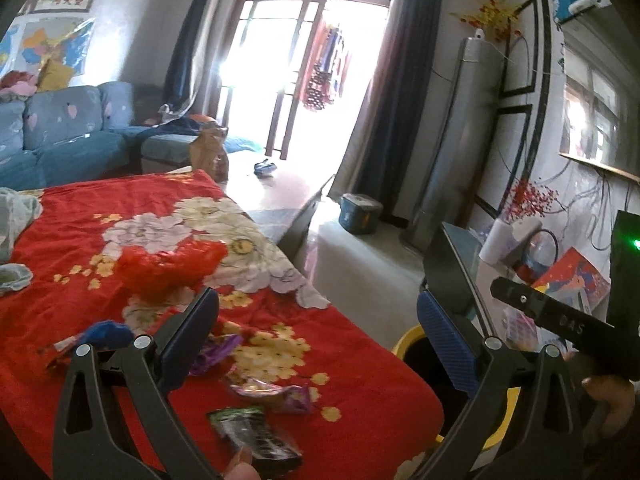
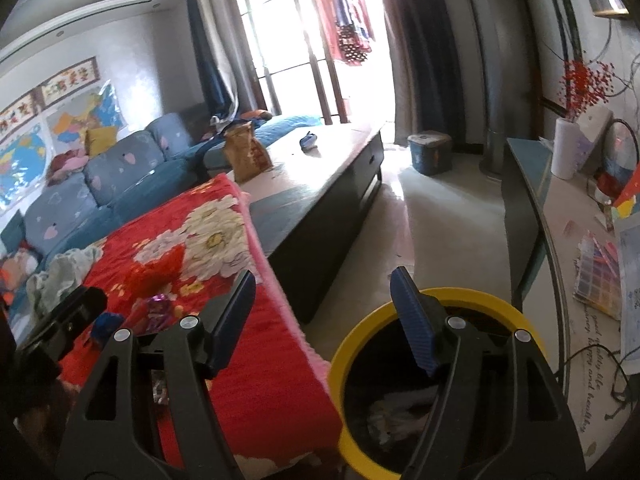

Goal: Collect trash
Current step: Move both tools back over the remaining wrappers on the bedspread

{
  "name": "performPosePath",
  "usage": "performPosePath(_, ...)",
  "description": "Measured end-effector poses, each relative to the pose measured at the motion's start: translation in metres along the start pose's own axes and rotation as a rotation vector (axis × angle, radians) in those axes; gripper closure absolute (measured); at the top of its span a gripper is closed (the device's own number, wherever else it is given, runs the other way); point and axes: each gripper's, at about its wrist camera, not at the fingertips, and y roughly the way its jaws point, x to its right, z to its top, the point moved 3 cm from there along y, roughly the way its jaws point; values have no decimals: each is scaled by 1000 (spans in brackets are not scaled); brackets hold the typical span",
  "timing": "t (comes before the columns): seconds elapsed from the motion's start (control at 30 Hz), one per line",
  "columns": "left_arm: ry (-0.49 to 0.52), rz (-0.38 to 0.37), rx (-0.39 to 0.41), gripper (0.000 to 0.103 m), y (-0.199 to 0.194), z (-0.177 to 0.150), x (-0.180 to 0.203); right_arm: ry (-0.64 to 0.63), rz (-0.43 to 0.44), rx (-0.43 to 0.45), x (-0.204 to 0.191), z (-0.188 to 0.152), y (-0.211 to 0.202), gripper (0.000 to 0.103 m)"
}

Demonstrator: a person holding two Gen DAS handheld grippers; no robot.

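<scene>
My left gripper (image 1: 320,326) is open wide over the near right part of a table under a red flowered cloth (image 1: 360,360), with nothing between its fingers. On the cloth lie a black-green wrapper (image 1: 256,436), a pink-purple wrapper (image 1: 276,394), a purple wrapper (image 1: 216,354), a blue scrap (image 1: 106,332) and a crumpled red bag (image 1: 168,268). A yellow-rimmed bin (image 1: 404,344) stands beside the table's right edge. My right gripper (image 2: 324,320) is open and empty, its right finger over the bin's rim (image 2: 460,294). Pale crumpled trash (image 2: 400,408) lies inside the bin.
A long dark low table (image 2: 320,208) carries a brown paper bag (image 2: 244,156). A blue sofa (image 2: 120,176) runs along the left. A blue bucket (image 2: 428,152) sits on the floor near the curtains. A cluttered side cabinet (image 2: 528,208) with a white vase lines the right.
</scene>
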Motion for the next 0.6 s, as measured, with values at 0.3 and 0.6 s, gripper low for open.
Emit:
performPosePath(0.3, -41, 55, 31, 7, -16, 7, -32, -53, 49, 2, -29, -2, -6, 40)
performPosePath(0.6, -94, 121, 55, 7, -33, 12, -71, -124, 110, -31, -64, -15, -6, 39)
